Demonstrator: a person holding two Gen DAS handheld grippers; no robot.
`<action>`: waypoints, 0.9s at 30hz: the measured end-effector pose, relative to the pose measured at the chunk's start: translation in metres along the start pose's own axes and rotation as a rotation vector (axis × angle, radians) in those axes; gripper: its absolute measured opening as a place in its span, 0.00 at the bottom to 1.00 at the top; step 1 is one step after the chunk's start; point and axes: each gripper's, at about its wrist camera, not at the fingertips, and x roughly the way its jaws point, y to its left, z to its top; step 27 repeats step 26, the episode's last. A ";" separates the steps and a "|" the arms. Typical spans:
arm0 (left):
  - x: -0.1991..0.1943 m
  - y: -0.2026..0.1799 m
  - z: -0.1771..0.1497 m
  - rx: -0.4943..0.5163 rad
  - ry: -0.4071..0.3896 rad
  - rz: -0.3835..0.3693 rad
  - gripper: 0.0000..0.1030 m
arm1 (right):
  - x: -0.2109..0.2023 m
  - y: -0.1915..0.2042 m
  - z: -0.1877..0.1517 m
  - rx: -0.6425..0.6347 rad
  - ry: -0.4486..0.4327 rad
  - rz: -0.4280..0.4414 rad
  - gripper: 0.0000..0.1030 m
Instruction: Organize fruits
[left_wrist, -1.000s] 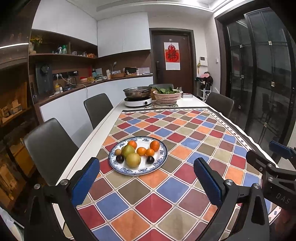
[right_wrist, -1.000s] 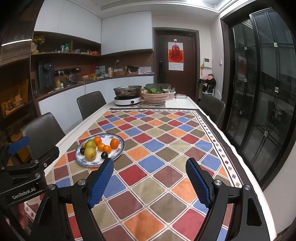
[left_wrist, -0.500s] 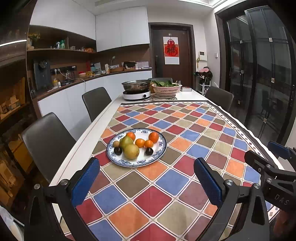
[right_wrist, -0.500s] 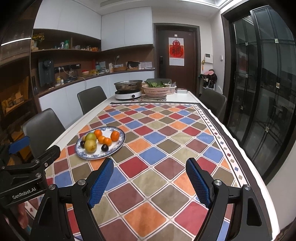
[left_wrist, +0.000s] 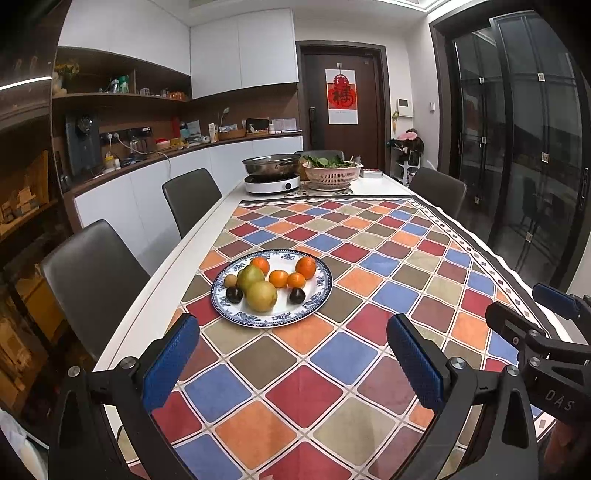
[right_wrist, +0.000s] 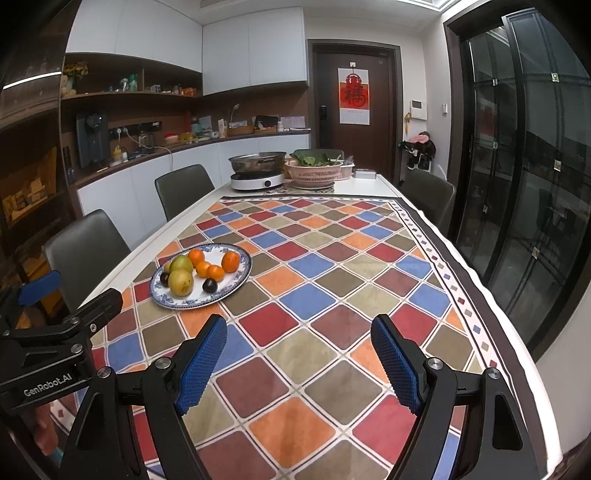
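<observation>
A blue-and-white patterned plate (left_wrist: 320, 297) (right_wrist: 236, 281) lies on the left side of the checked tablecloth (left_wrist: 369, 280). It holds several oranges (left_wrist: 306, 267) (right_wrist: 229, 261), two yellow-green pears (left_wrist: 261, 296) (right_wrist: 180, 282), two dark plums (left_wrist: 296, 295) (right_wrist: 209, 285) and a small tan fruit (left_wrist: 230, 280). My left gripper (left_wrist: 291, 326) (right_wrist: 70, 295) hovers open and empty just short of the plate. My right gripper (right_wrist: 299, 328) (left_wrist: 532, 310) hovers open and empty over the cloth, to the right of the plate.
At the table's far end stand an induction cooker with a steel pot (left_wrist: 271, 173) and a pink basket of greens (left_wrist: 332, 173). Grey chairs (left_wrist: 92, 273) (left_wrist: 192, 199) line the left edge, with one more chair (left_wrist: 436, 188) at the right. Dark glass doors (right_wrist: 535, 184) run along the right.
</observation>
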 end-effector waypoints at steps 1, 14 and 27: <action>0.000 0.000 0.000 -0.001 -0.001 -0.001 1.00 | 0.000 0.000 0.000 0.000 0.000 -0.001 0.78; 0.002 -0.001 -0.002 -0.006 0.001 -0.008 1.00 | 0.000 0.000 0.000 0.000 0.000 0.001 0.78; 0.004 -0.002 -0.004 -0.009 0.018 -0.007 1.00 | 0.001 0.001 -0.003 0.000 0.006 0.001 0.78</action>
